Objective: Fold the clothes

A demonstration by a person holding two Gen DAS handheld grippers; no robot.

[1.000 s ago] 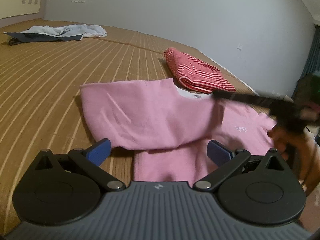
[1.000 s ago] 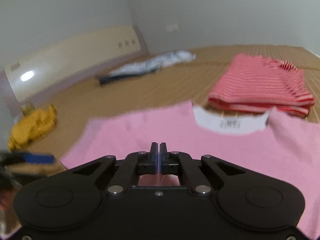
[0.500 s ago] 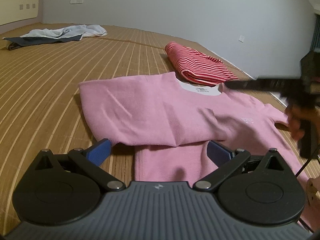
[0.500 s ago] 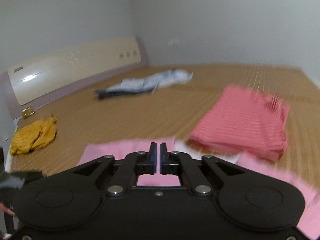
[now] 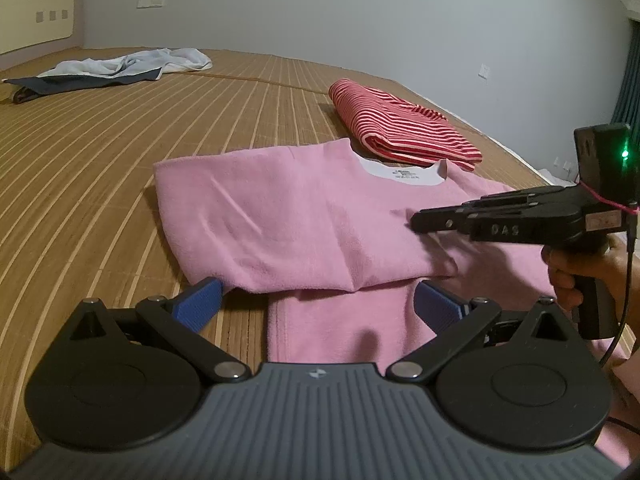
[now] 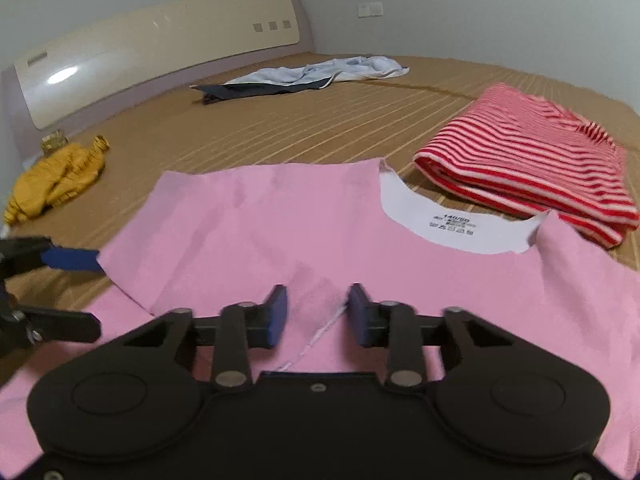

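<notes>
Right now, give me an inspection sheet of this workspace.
Surface: striped bamboo mat over a bed.
Job's things: pink shirt lies flat, one side folded in, white neck label facing up; folded red-striped shirt beside its collar.
Clutter: unfolded light blue and dark garments at the far end; crumpled yellow garment near the headboard.
Grippers: left gripper open at the pink shirt's near edge; right gripper, jaws just opening, over a small pucker of pink fabric, nothing clamped.
Cables: black cable hangs from the right gripper's handle.
Surroundings: cream headboard, grey walls, wall switch.
</notes>
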